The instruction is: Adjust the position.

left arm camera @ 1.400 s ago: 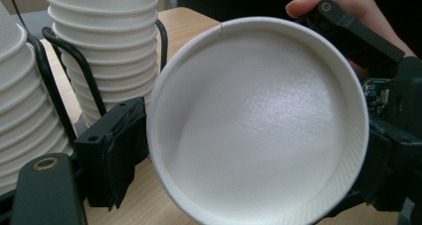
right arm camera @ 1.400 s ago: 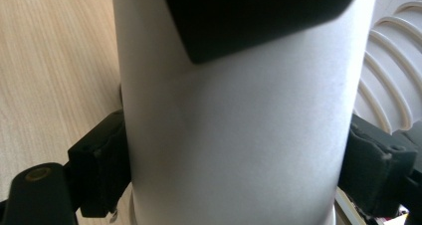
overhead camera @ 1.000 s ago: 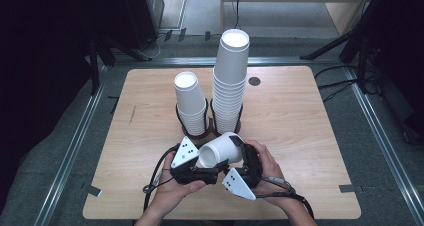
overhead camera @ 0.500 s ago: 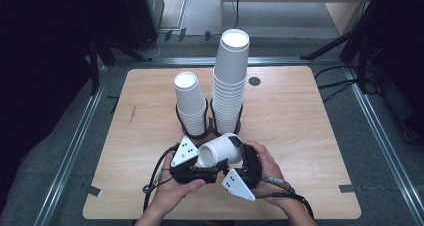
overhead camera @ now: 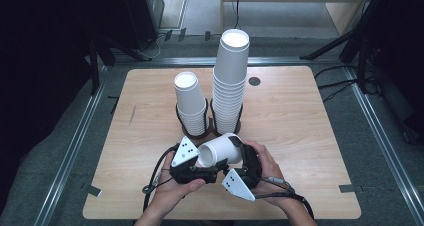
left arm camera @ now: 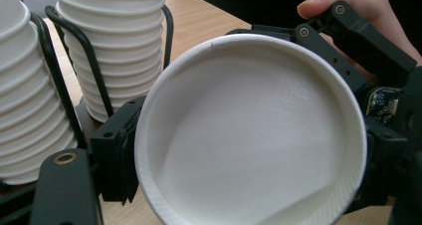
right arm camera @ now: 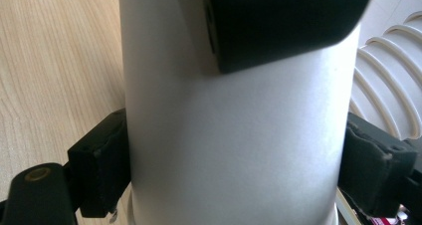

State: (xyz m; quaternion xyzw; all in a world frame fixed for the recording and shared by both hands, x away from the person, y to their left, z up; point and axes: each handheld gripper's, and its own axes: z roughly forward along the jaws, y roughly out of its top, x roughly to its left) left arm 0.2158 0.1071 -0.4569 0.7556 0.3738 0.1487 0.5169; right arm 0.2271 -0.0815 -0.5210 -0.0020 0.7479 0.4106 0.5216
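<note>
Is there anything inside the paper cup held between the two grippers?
The left gripper view looks straight into the paper cup: bare white wall and bottom, nothing in it. The rim hides the lower inner wall nearest the camera.

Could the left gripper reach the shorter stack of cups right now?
Probably not yet: the left gripper is busy on the rim of the loose cup, which lies between it and the shorter stack.

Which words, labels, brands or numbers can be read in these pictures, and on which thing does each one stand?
None can be read: the held paper cup, the short stack of cups and the tall stack of cups are plain white.
The grey plates on the grippers carry only black dots, no letters.
</note>
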